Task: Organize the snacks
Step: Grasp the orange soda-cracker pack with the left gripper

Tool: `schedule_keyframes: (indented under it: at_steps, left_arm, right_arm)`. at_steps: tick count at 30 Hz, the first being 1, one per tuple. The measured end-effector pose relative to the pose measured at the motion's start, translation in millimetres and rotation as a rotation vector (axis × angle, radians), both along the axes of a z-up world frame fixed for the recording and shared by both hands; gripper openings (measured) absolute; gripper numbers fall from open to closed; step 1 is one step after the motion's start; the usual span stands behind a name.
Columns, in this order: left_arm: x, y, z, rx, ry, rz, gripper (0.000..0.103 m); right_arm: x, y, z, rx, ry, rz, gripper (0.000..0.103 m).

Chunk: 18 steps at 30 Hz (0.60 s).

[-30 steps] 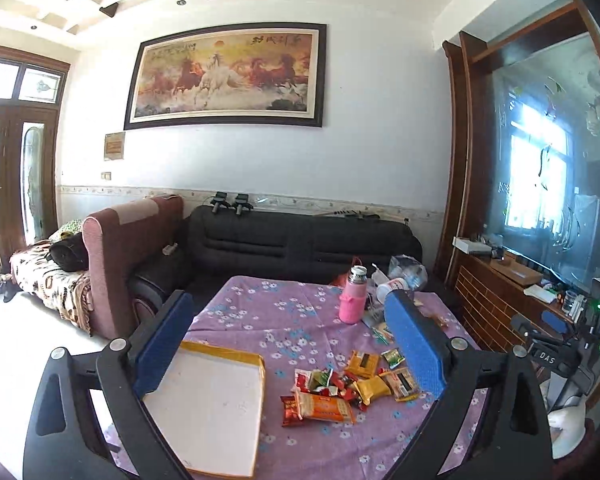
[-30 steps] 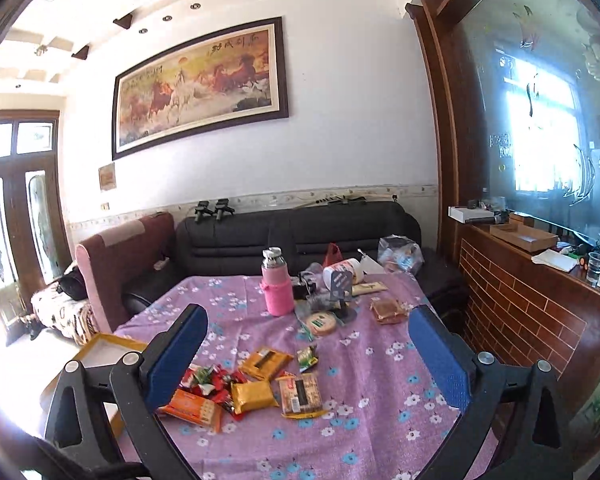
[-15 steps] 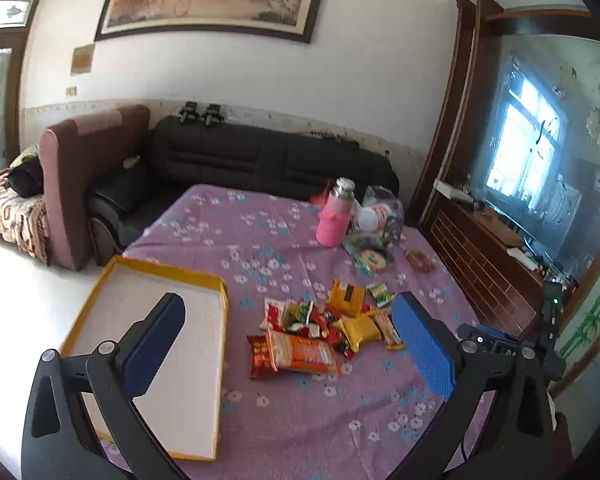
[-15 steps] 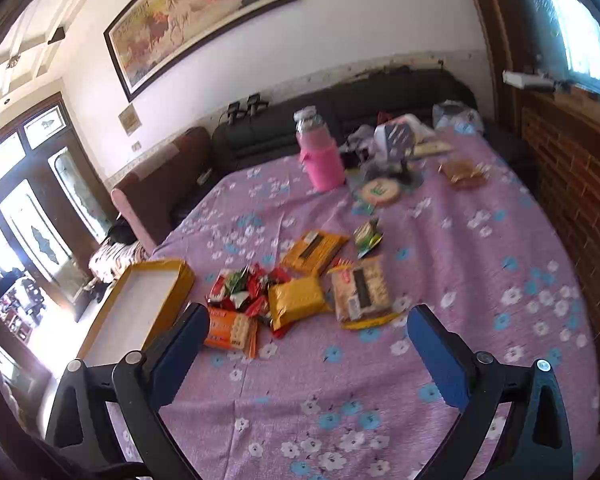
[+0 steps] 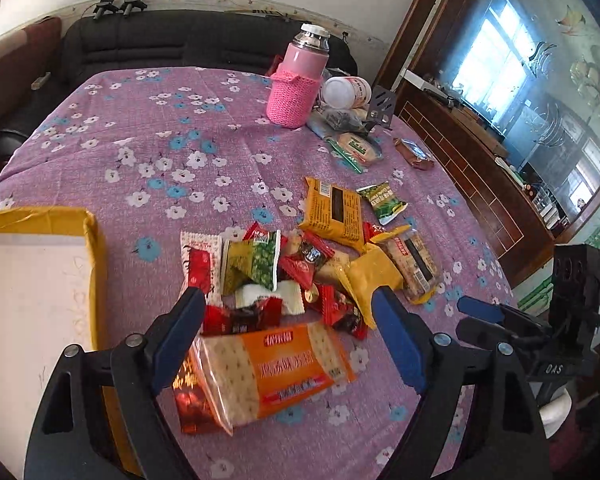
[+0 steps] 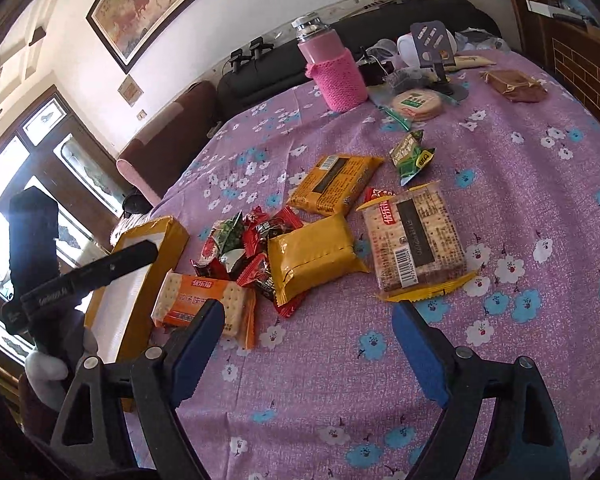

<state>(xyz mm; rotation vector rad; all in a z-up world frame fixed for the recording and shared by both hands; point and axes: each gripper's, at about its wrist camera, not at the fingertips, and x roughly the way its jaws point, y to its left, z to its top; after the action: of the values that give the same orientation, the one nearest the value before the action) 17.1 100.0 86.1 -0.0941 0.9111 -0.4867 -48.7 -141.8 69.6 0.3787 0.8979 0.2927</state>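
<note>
Snacks [image 5: 300,276] lie in a loose heap near the middle of the worktop [image 5: 160,152], which is draped in a purple woven cloth printed with white and blue flowers. Nearest the left claw [image 5: 286,334] is an orange cracker packet [image 5: 268,368], a glossy flat rectangle with a crimped end, lying between its spread blue-padded fingers but not gripped. Behind it sit small crinkled red candy wrappers [image 5: 340,312] and a green-and-yellow foil sachet [image 5: 256,266]. A plain yellow pillow pack [image 6: 314,258] rests beside a clear-film cracker pack [image 6: 414,236] with a dark label and a barcode; a second yellow biscuit pack [image 6: 334,184] and a small green pouch [image 6: 410,158] lie just beyond. The right claw [image 6: 308,338] hangs released over bare cloth, nothing between its fingers, with the clear-film pack just ahead of it. At the worktop's left edge stands a shallow rectangular tray [image 5: 90,248] with yellow taped walls and a white floor. Farther back stands a pink bottle [image 5: 300,80] in a knitted sleeve with a metal cap, beside a round cracker disc [image 6: 416,104] in clear wrap and a brown wrapped block [image 6: 514,86].
</note>
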Motion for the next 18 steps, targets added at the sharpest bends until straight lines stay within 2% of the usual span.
schedule_keyframes:
  at_steps: [3,6,10,12,14,16,18]
  left_arm:
    - [10,-11,-13,0.032,0.07,-0.046,0.085]
    - [-3,-29,-30,0.094,0.13,-0.131,0.085]
    - [-38,-46,-43,0.071,0.24,-0.258,0.085]
    - [-56,-50,-39,0.092,0.218,-0.279,0.085]
    - [-67,-47,-33,0.083,0.187,-0.255,0.085]
    - [-74,-48,-34,0.13,0.132,-0.208,0.085]
    - [-75,-51,-43,0.174,0.113,-0.176,0.085]
  right_arm:
    - [1,-4,-4,0.019,0.014,-0.01,0.088]
    - [0,-6,-4,0.023,0.014,-0.007,0.088]
    - [-3,-8,-2,0.028,0.007,-0.002,0.088]
    - [-5,-8,0,0.032,0.002,0.003,0.088]
    - [-7,-9,1,0.029,-0.002,0.002,0.088]
    - [-9,-9,0,0.035,-0.002,-0.002,0.088]
    - [-11,-9,0,0.042,0.002,-0.006,0.088]
